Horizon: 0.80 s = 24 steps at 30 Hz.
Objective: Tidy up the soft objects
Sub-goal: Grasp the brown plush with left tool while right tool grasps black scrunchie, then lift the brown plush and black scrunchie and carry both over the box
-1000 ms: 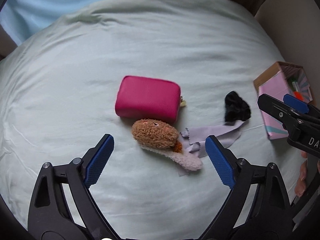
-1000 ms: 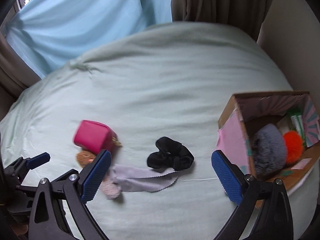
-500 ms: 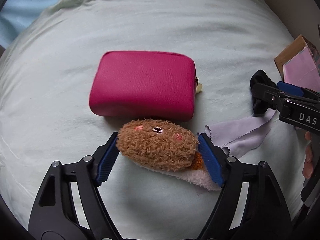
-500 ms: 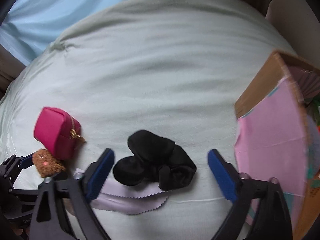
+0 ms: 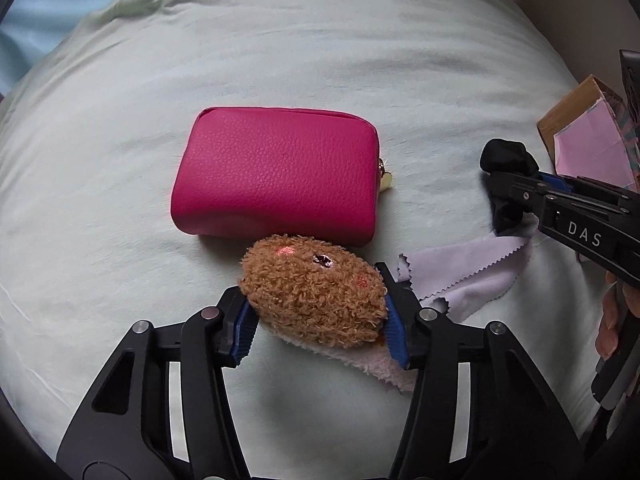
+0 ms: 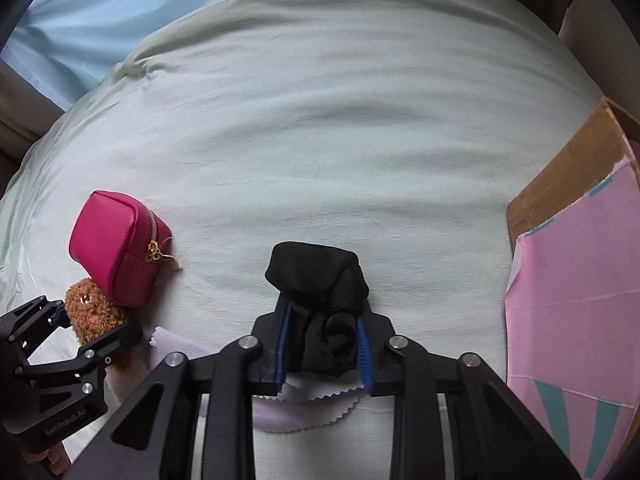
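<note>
Brown plush toy (image 5: 316, 292) is being clamped by the left gripper (image 5: 316, 330) near the pink pouch (image 5: 276, 180) on the bed (image 5: 320, 60). Right gripper (image 6: 322, 350) is squeezing the black scrunchie (image 6: 320, 280). Risk: lilac cloth (image 5: 468, 268) underneath snagging and lifting too.

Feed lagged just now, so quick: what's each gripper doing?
Left gripper: closed on the brown plush toy.
Right gripper: closed on the black scrunchie.

On the bed (image 5: 120, 80): 1 pink pouch (image 5: 276, 180), 1 brown plush toy (image 5: 316, 292), 1 black scrunchie (image 6: 320, 304), 1 lilac cloth (image 5: 468, 272), 1 cardboard box (image 6: 576, 240).
</note>
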Each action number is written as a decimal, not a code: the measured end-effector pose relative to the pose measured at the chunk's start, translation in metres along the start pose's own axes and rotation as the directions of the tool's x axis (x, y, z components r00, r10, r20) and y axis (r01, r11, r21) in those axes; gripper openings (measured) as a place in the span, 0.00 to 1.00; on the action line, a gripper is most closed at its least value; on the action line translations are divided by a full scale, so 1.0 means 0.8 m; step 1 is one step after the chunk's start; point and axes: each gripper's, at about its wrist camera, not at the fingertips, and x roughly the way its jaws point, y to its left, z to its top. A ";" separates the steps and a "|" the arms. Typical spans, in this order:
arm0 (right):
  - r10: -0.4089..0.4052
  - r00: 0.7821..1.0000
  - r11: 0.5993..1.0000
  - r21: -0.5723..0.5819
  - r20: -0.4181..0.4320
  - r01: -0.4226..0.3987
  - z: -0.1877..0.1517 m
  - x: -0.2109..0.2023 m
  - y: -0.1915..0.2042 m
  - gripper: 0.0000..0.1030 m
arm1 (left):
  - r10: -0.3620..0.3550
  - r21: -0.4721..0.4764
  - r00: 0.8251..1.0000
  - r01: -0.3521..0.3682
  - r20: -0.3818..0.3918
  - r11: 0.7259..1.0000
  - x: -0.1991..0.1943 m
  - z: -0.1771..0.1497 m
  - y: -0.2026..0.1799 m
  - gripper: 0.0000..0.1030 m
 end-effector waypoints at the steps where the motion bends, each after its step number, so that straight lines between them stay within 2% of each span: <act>1: 0.000 1.000 1.000 -0.001 0.004 0.000 0.002 -0.002 0.002 0.23 | 0.000 0.000 1.000 0.000 0.004 1.000 -0.004 -0.001 0.000 0.47; 11: 0.012 0.996 1.000 -0.015 0.083 -0.011 0.009 -0.075 0.022 0.23 | 0.011 -0.015 0.996 -0.010 0.089 1.000 -0.082 0.002 -0.003 0.47; 24: 0.053 0.976 0.999 -0.022 0.213 -0.049 -0.023 -0.245 0.048 0.23 | 0.026 -0.044 0.975 -0.017 0.220 0.999 -0.258 -0.036 -0.024 0.47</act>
